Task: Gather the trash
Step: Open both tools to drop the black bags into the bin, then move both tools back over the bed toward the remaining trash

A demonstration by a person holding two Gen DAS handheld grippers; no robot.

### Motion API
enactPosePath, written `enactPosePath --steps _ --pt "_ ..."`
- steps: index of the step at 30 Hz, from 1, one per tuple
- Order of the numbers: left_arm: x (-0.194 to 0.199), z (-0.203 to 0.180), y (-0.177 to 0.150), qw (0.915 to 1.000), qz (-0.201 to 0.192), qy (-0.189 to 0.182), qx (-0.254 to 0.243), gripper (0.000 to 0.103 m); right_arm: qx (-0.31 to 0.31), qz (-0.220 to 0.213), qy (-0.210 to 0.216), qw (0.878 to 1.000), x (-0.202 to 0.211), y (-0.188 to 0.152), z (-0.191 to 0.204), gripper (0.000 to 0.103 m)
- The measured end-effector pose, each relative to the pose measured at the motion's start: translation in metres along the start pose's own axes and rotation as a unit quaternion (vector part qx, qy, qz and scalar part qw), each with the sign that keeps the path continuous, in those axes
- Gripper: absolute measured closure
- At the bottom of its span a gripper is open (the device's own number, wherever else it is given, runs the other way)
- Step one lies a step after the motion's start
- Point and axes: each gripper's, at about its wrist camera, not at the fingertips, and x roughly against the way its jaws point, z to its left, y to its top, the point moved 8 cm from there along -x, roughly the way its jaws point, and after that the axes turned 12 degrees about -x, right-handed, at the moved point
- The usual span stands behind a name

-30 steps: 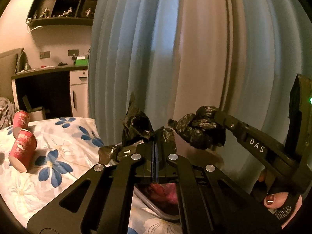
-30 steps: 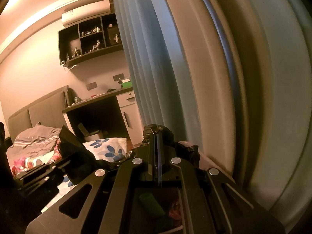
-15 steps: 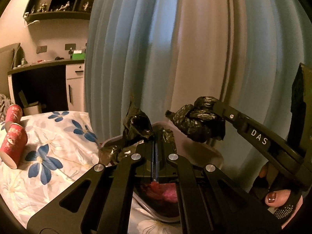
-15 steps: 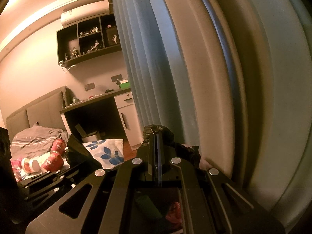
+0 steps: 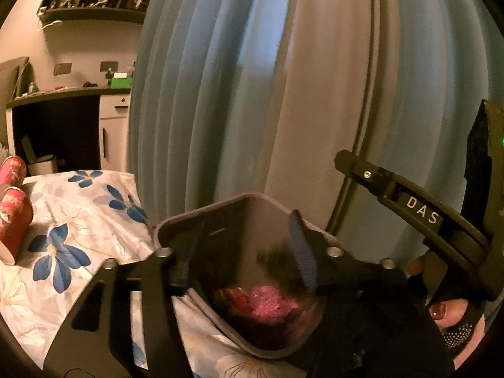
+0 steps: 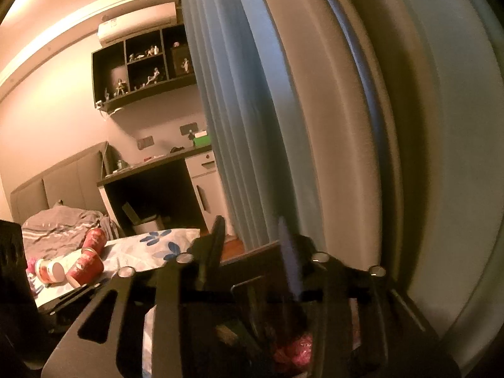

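Biggest thing in shot is the blue-grey pleated curtain (image 5: 252, 94), soft vertical folds filling most of both views. Then there's the bed's white cotton sheet with blue flower print (image 5: 78, 220), a bit rumpled. Right at the bed's edge, under both tools, sits the grey plastic bin with rounded corners (image 5: 220, 208). It's smooth-walled and dark inside, and I can't tell whether that's a liner. The left gripper (image 5: 244, 245) has just been spreading its jaws and they stand apart over the bin's mouth with nothing between them. Same for the right gripper (image 6: 252, 252), which is parted less widely and also empty. So I'd say this is the let-go step – one load is done. Over on the sheet, well apart from the bin, lie the red printed paper cups (image 5: 12, 230), tipped on their sides. Smallest is the crumpled pink wad of trash (image 5: 267, 305) at the bin's bottom. My guess for next: swing a gripper left to a cup and pinch its rim gently – thin paper will probably crush or roll away.
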Motion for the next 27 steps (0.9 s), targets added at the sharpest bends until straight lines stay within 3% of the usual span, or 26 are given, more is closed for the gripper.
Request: enactPosePath --steps 1,7,14,27 --pt "0.003 0.004 0.0 1.0 -0.002 0.006 0.008 0.032 0.001 -0.001 -0.001 1.0 0.001 0.0 0.0 0.064" --pt "0.024 0.022 0.0 0.9982 -0.017 0.053 0.022 0.007 0.012 -0.027 -0.008 1.0 0.013 0.006 0.005 0.043" --pt "0.059 0.048 -0.005 0.9898 -0.016 0.139 0.027 0.006 0.022 -0.05 -0.013 0.998 0.027 0.007 0.015 0.017" --pt "0.142 0.11 -0.023 0.9638 -0.021 0.259 0.058 0.006 0.037 -0.04 0.001 0.999 0.034 -0.014 0.05 0.008"
